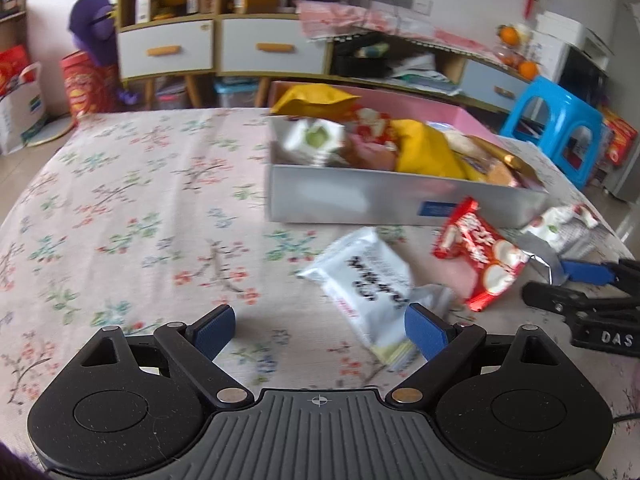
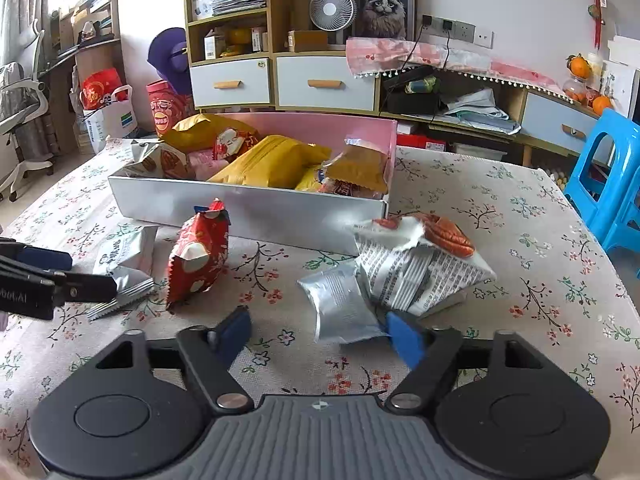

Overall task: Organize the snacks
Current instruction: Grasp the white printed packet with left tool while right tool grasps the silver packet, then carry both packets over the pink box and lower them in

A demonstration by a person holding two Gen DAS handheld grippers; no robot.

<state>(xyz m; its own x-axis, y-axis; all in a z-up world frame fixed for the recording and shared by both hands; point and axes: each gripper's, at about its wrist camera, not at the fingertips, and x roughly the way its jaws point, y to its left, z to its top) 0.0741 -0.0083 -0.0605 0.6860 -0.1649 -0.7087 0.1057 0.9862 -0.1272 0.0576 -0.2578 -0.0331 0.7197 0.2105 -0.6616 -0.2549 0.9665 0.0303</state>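
Observation:
A silver box with a pink lid holds several snack bags; it also shows in the right wrist view. On the floral cloth in front lie a white packet, a red packet, a small silver packet and a large white printed bag. My left gripper is open, its right finger at the white packet's edge. My right gripper is open, its right finger by the silver packet. The red packet lies between both grippers.
The table has a floral cloth. A blue plastic stool stands at the right. Shelves and drawers line the wall behind. The other gripper shows at the right edge of the left wrist view and the left edge of the right wrist view.

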